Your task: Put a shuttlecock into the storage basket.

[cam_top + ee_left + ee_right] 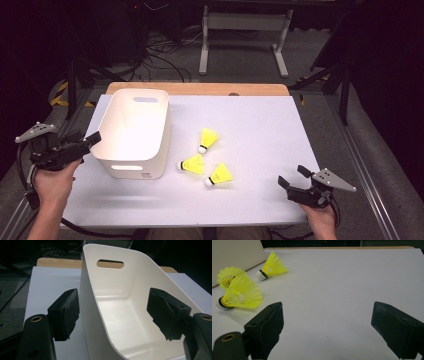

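A white plastic bin (135,131) with handle slots stands at the left of the white table top (260,125). Three yellow shuttlecocks lie to its right: one farther back (208,139), one beside the bin's front corner (192,164), one nearest me (219,175). My left gripper (94,139) is open at the bin's left side. In the left gripper view (115,312) its jaws straddle the bin's wall (112,290) without touching it, one outside and one over the inside. My right gripper (292,176) (327,322) is open low over bare table, with the shuttlecocks (242,295) (272,266) off to its left.
The inside of the bin (120,322) holds nothing that I can see. A wooden strip (200,88) runs along the table's far edge. Beyond it are a dark floor with cables (160,50) and a white metal stand (245,30).
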